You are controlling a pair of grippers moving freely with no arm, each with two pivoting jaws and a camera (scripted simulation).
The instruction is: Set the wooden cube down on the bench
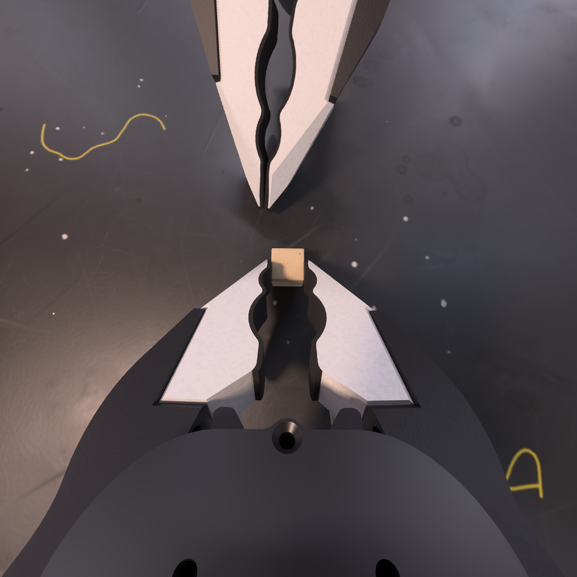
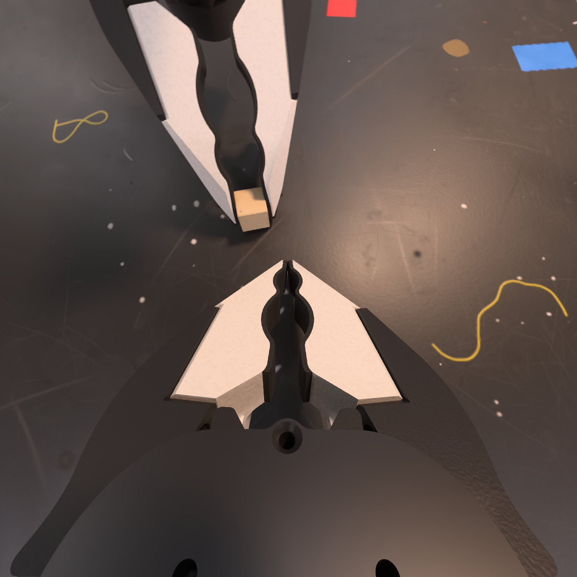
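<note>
While your right gripper (image 2: 288,262) waits closed: cube (image 1: 287,267) clamped in your left gripper (image 1: 288,265), low over bench (image 1: 125,281).

Dark scratched bench (image 2: 406,218) (white-flecked) bears yellow squiggles (image 2: 496,321).

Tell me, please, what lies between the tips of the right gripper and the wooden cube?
Only bare dark bench, with a few white specks; the right wrist view shows it. The right gripper is shut, facing the wooden cube.
</note>
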